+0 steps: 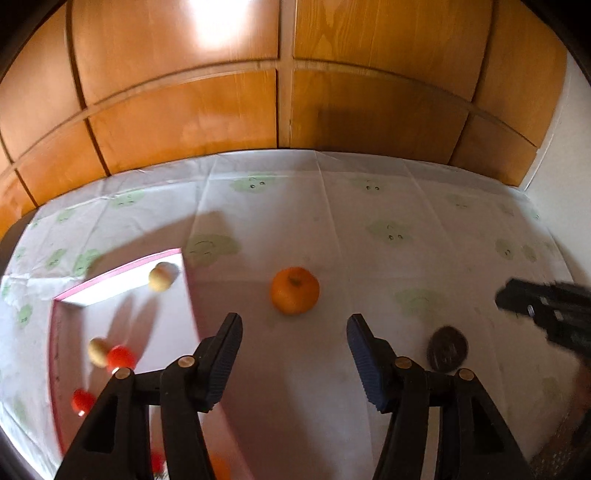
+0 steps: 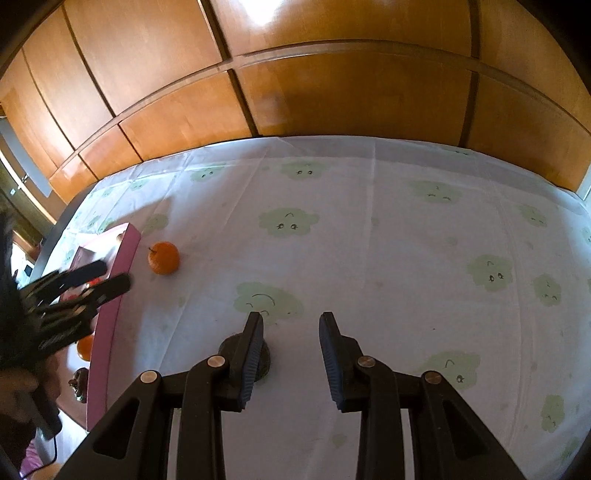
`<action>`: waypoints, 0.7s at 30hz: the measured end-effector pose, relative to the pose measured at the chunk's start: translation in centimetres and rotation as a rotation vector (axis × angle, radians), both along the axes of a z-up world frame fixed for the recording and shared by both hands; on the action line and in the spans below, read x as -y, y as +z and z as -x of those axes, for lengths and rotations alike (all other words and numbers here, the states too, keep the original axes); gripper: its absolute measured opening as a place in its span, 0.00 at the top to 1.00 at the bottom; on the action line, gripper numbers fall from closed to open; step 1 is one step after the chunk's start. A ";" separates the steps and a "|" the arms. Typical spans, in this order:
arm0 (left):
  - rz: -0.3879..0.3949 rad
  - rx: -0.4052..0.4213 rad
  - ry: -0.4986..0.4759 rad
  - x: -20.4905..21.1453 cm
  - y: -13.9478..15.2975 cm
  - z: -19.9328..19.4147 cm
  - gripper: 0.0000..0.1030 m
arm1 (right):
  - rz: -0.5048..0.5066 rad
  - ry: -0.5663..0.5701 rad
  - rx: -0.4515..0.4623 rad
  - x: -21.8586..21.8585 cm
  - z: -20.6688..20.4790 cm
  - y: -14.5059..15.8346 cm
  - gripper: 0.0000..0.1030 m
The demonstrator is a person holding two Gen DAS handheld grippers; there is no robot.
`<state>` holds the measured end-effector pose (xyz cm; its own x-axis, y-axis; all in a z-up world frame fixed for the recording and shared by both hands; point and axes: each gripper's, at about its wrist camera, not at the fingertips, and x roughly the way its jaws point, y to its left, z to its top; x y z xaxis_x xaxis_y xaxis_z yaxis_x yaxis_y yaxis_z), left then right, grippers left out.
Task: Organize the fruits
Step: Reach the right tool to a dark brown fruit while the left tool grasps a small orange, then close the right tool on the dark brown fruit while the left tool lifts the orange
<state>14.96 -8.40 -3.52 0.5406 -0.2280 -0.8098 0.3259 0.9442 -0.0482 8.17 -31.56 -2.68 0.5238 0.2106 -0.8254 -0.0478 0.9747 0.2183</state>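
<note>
One orange [image 1: 294, 290] lies beside the pink tray [image 2: 110, 317], unobstructed.

Both fisheye views were bright and warm-toned, bending straight lines into arcs and darkening to a black vignette at the corners. Glare burned out a white patch on the wooden cabinet doors [image 1: 236, 33] at the top of each view. Light fell from above and behind, throwing a broad soft shadow across the cloud-print tablecloth [image 1: 332, 221] toward the pink tray [image 1: 122, 271]. In the left wrist view the tray and its small fruits were smeared by motion blur, while the orange [image 1: 294, 290] was only slightly soft. The right wrist view was sharper, though the left claw [image 2: 107, 275] at its edge was blurred.
</note>
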 end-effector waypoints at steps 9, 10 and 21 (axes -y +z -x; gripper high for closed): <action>-0.085 -0.052 -0.002 2.7 -3.1 -4.5 0.40 | -0.020 0.009 -0.004 -0.2 -0.1 0.0 0.69; -0.095 -0.064 0.002 2.8 -3.6 -4.9 0.40 | -0.020 0.007 -0.005 -0.2 -0.1 0.0 0.69; -0.038 -0.063 -0.014 2.4 -3.6 -2.5 0.62 | -0.034 -0.009 -0.041 0.2 -0.7 -1.0 0.69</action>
